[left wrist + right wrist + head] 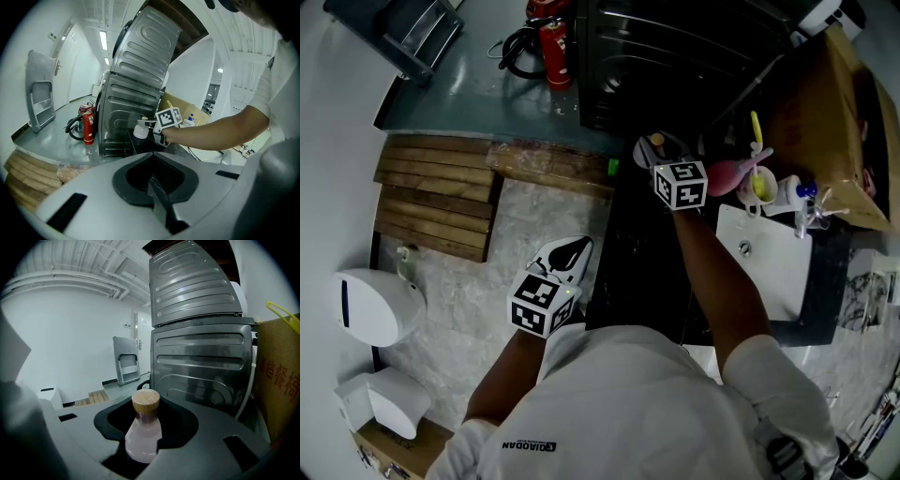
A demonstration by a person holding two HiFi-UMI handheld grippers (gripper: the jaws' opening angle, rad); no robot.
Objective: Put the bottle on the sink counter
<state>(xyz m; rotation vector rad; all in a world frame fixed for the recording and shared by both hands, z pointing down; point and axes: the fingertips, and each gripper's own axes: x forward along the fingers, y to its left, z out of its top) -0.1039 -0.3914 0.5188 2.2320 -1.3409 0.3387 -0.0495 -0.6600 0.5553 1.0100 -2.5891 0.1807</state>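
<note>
The bottle [143,434] is pale pink with a round wooden cap and stands upright between the jaws of my right gripper [144,425], which is shut on its body. From the head view the right gripper [658,150] is held out over the dark surface beside the grey metal machine [675,56], left of the white sink [769,267]. The left gripper view shows the bottle [140,130] in front of that machine. My left gripper [155,183] is shut with nothing in it, low by my body [567,253].
On the dark sink counter [830,272] stand a pink object [727,175], a yellow cup [761,186] and a soap dispenser [806,193]. A cardboard box [839,122] is behind them. A fire extinguisher [555,47], wooden slats [436,192] and a toilet [370,305] lie left.
</note>
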